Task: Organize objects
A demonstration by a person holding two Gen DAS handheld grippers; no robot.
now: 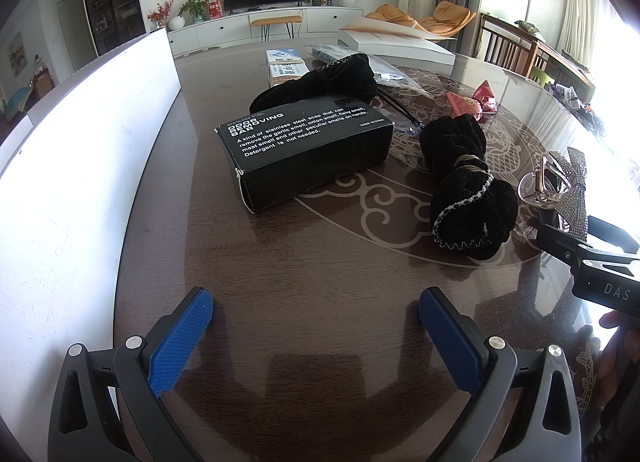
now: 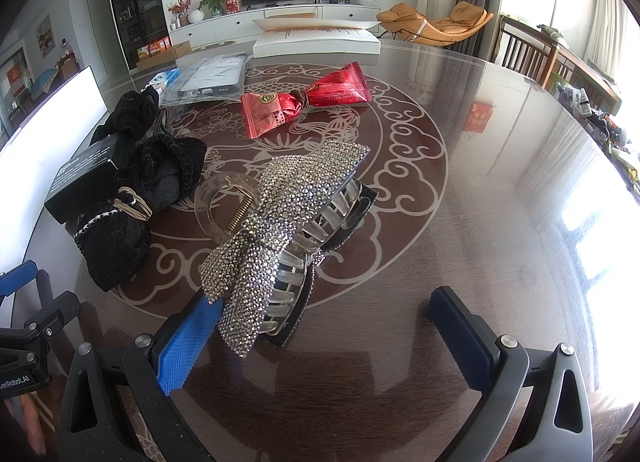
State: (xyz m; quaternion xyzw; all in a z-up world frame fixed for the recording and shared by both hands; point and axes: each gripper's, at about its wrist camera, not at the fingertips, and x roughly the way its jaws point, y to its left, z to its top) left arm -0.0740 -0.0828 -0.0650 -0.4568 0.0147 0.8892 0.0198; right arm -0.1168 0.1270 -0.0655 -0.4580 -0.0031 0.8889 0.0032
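My left gripper (image 1: pixel 316 298) is open over bare dark table, with nothing between its blue pads. Ahead of it lies a black box (image 1: pixel 304 150) printed "odor removing bar". A black velvet pouch (image 1: pixel 468 190) tied with cord lies to the box's right, and a second black pouch (image 1: pixel 332 78) sits behind the box. My right gripper (image 2: pixel 324 302) is open too. A rhinestone bow hair clip (image 2: pixel 280 190) lies on the table, its near end between the fingers and against the left pad (image 2: pixel 188 338). The clip (image 1: pixel 560 182) also shows at the right of the left wrist view.
A white bin wall (image 1: pixel 80 182) runs along the table's left side. Red snack wrappers (image 2: pixel 304 102), a plastic bag with a dark item (image 2: pixel 212 78) and a flat white box (image 2: pixel 316 42) lie farther back. Small blue-and-white boxes (image 1: pixel 284 62) sit behind the pouches. Chairs stand at the right.
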